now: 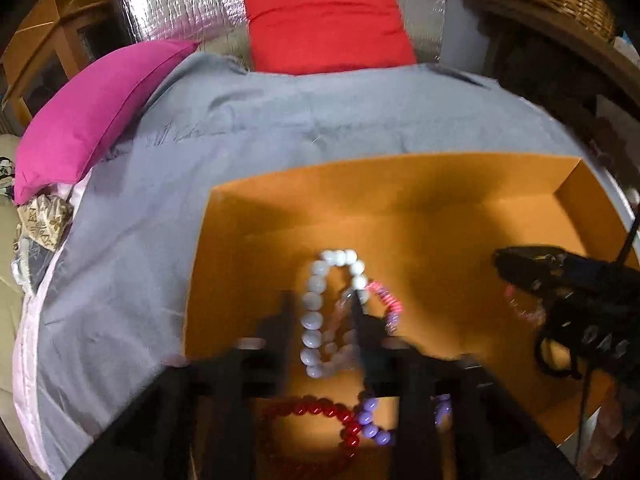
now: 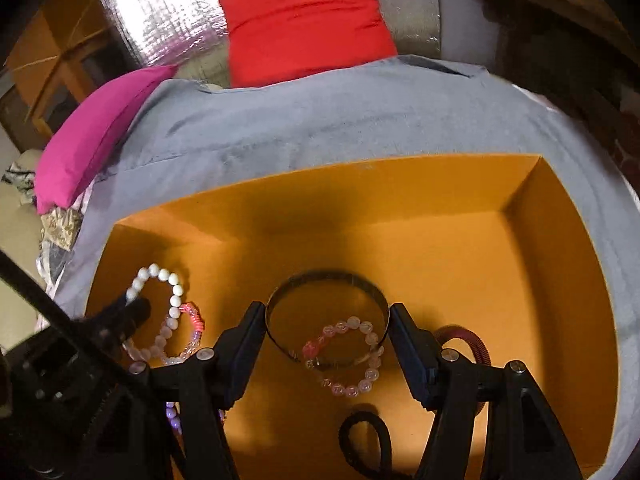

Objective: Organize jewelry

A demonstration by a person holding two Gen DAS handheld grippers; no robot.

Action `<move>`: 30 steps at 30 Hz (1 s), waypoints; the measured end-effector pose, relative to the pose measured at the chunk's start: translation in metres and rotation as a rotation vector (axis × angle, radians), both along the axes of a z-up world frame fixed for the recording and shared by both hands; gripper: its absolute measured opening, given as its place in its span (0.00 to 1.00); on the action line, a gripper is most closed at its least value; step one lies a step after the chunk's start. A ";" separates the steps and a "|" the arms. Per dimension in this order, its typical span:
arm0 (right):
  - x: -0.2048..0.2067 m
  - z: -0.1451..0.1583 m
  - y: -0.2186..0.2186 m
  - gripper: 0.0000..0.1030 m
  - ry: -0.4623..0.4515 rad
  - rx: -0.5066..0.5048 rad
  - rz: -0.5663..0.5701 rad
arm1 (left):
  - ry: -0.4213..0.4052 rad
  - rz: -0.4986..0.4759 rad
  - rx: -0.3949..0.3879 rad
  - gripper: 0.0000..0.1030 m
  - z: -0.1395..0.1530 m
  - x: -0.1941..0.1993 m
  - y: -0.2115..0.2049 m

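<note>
So both grippers were down inside the orange box (image 2: 560,264), which sat on a grey cloth (image 1: 280,120).

The right gripper (image 2: 326,312) had its jaws spread wide around a metal bangle (image 2: 320,280), one pad touching each side of the ring, so it looked clamped on it. A clear-and-pink bead bracelet (image 2: 352,360) lay just behind the fingertips, overlapping the bangle's near edge. A black cord loop (image 2: 360,428) lay closer in, between the two arms, and a dark red band (image 2: 464,340) peeked out just past the right finger.

The left gripper (image 1: 320,312) was partly open. The white bead bracelet (image 1: 316,308) sat in the gap between its fingers and reached out past the tips, with a small pink-and-clear bracelet (image 1: 388,300) just beside the right finger. Too blurry to tell if the pads were touching the beads. A red bead bracelet (image 1: 320,408) and some purple beads (image 1: 372,424) lay underneath, back toward the gripper body.

A red cushion (image 1: 324,20) and a magenta cushion (image 1: 100,112) lay well beyond the tips.
</note>
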State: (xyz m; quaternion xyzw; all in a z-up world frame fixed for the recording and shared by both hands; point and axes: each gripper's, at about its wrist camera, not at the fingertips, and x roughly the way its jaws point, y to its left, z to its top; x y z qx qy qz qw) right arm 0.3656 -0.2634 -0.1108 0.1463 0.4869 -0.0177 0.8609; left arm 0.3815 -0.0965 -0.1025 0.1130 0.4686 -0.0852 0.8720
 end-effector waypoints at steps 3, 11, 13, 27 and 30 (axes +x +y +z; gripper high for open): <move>-0.008 0.008 -0.006 0.65 -0.030 0.017 -0.015 | -0.041 0.004 0.022 0.56 0.012 -0.013 0.002; -0.073 0.067 -0.008 0.65 -0.184 -0.041 0.003 | -0.204 0.005 0.049 0.69 0.076 -0.090 0.013; -0.098 0.084 -0.006 0.65 -0.222 -0.065 0.018 | -0.231 0.007 0.039 0.70 0.091 -0.108 0.017; -0.271 0.163 0.032 0.66 -0.370 -0.149 0.062 | -0.406 0.066 -0.010 0.81 0.176 -0.258 0.042; -0.297 0.169 0.039 0.67 -0.391 -0.175 0.053 | -0.420 0.083 -0.013 0.81 0.182 -0.281 0.046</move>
